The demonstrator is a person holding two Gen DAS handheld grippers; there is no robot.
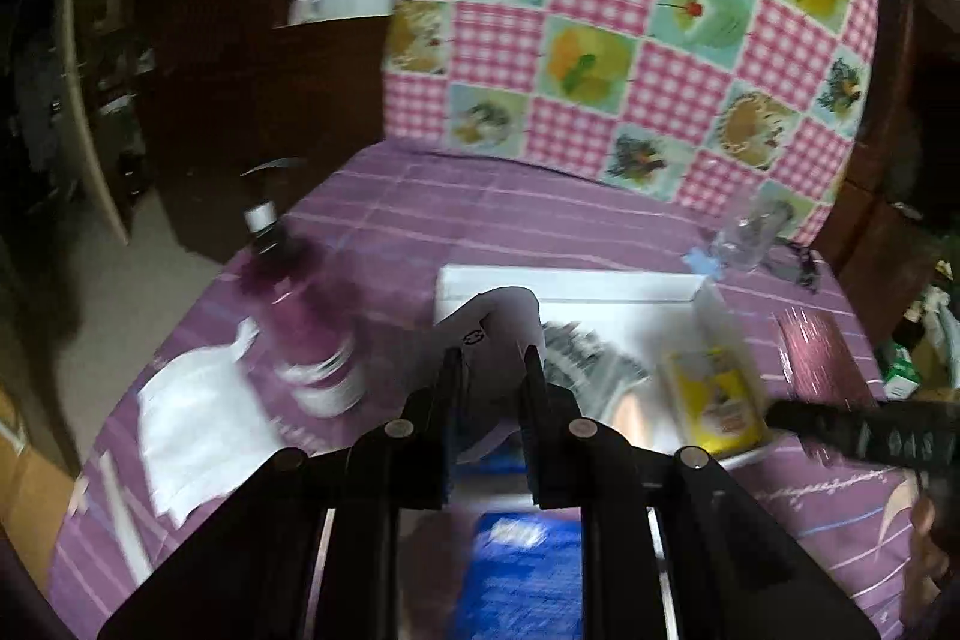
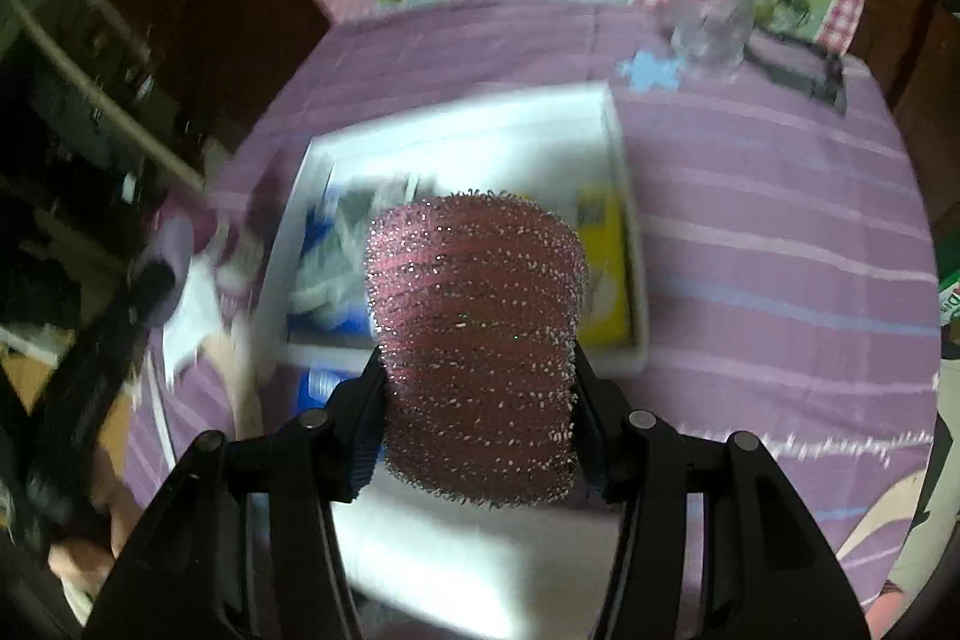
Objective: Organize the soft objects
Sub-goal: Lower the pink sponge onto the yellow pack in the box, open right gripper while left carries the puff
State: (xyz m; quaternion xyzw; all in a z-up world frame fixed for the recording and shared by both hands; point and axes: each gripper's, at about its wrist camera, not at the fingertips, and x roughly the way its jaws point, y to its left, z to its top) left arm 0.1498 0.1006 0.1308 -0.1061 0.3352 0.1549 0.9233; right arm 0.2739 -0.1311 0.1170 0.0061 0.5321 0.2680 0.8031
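White tray (image 2: 624,196) on the surface (image 2: 780,232) is holding a yellow pack (image 2: 606,280) at 3 o'clock and crinkled bags (image 2: 327,274) at 9. Right hand-held gripper (image 2: 480,376) is clamping a pink scrubber (image 2: 477,334) above it; left hand-held gripper (image 1: 489,370) is pinching a pale pouch (image 1: 498,322), jaws narrow.

Both cameras ride on hand-held grippers and look forward and down along the fingers at a table under a purple striped cloth (image 1: 540,214) — each from close above. The left wrist view faces a white tray (image 1: 570,283) from its near side; the right wrist view looks more steeply onto the same tray (image 2: 624,172). Both share the checked backdrop (image 1: 630,10) and a clear bottle (image 2: 714,28) — blurred.
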